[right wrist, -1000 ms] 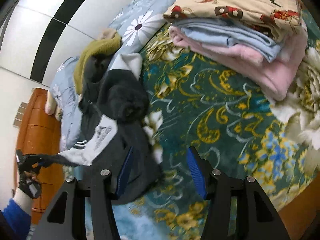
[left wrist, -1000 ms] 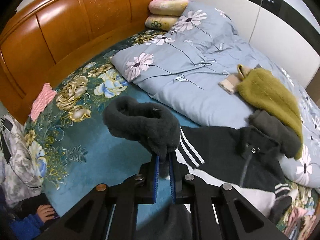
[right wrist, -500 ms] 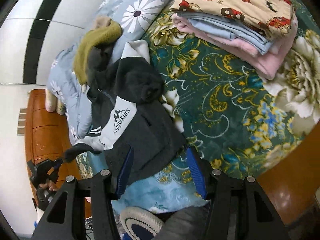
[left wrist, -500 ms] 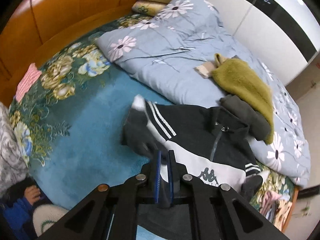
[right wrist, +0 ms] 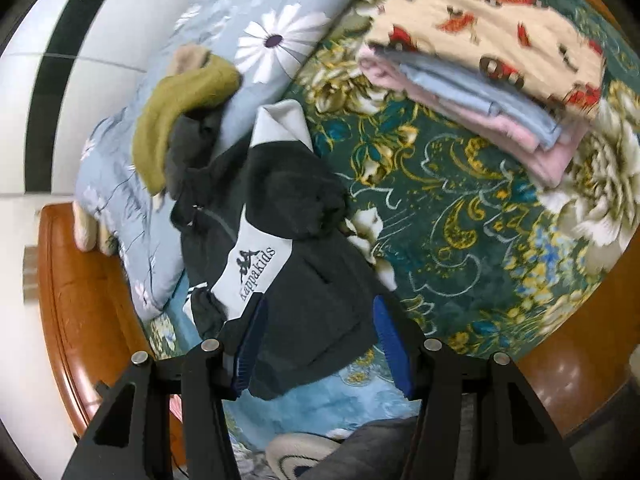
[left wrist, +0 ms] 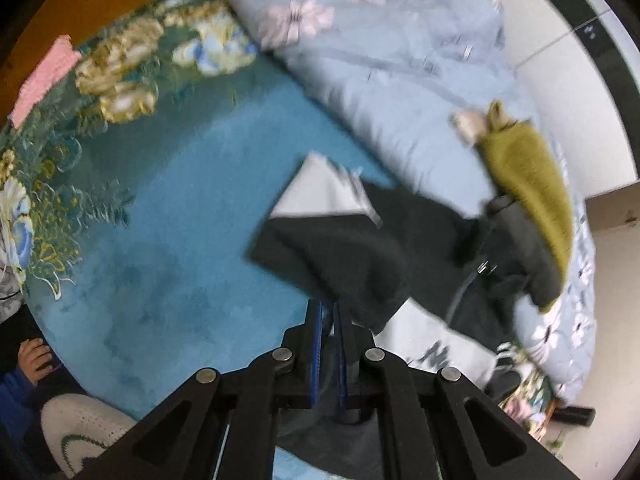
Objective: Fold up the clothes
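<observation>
A black and white zip jacket (left wrist: 400, 248) lies on the blue floral bedspread (left wrist: 168, 216). Its sleeve is folded in across the body. My left gripper (left wrist: 327, 316) has its jaws nearly together, just below the sleeve edge; the view is blurred and I cannot tell whether cloth is between them. In the right wrist view the jacket (right wrist: 288, 264) shows a white logo panel. My right gripper (right wrist: 320, 320) is open and empty above the jacket's lower hem.
An olive knit garment (left wrist: 528, 172) lies on a grey-blue flowered duvet (left wrist: 384, 60) behind the jacket. A stack of folded clothes (right wrist: 492, 72) sits at the right. The wooden headboard (right wrist: 76, 304) and bed edge border the bedspread. A shoe (left wrist: 80, 428) shows below.
My left gripper carried the dark sleeve from out at the left in over the jacket body and pulled back. The right gripper rose and came to hover over the hem, still open.
</observation>
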A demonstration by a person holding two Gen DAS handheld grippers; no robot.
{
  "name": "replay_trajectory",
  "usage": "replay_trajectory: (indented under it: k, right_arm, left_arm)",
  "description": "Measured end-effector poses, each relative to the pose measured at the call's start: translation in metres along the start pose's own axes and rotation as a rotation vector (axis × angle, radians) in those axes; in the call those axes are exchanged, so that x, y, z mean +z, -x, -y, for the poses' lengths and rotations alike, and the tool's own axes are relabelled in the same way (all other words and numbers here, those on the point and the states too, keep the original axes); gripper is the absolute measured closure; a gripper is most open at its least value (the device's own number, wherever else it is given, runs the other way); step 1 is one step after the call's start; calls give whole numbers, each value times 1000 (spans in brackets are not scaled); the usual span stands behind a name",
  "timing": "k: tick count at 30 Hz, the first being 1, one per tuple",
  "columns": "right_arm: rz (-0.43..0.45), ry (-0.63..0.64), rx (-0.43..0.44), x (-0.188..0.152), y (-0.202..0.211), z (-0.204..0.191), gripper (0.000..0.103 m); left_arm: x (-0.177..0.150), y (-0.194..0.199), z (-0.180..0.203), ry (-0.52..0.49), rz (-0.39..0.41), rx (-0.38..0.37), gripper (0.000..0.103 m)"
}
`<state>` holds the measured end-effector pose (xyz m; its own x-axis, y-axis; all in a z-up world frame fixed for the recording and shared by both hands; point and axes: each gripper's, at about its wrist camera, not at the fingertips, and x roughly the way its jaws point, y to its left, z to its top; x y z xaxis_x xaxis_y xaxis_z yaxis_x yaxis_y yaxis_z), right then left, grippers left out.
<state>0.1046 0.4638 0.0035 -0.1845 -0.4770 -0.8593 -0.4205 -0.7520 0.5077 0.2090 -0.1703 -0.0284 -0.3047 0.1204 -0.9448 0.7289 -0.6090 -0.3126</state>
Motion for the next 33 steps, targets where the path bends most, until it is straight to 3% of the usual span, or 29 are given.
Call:
replay_trajectory:
  k: [6,11,17,23,25,27,28,33]
  right_arm:
    - [-30,-187,-16,22,-77,10,47]
    - [-68,-156,-45,49,-130,-5,44]
    - [-37,-370,97,73,-181,20,43]
    - [-80,-488,126,77,-223,39,43]
    - [-80,-483,119,79,-224,36,45]
    - [-87,-466,111,83,-221,32,61]
    - [-94,-447,103,87,-219,28,64]
    - [-33,-212,68,120,-173,3,75]
  left_arm:
    - [-31,-43,-20,69,-154,45,85]
    - [-48,-44,-32,134,-207,81,83]
    - [-50,-8,-31,126,-153,129,73]
    - [-60,24,-28,163,-112,135,70]
    - [-66,30,-24,177,-101,136,70]
    - [-71,33,-18,176,-96,144,70]
    - [-74,34,-15,174,-93,146,70]
    - [-94,33,7,119,-104,152,69]
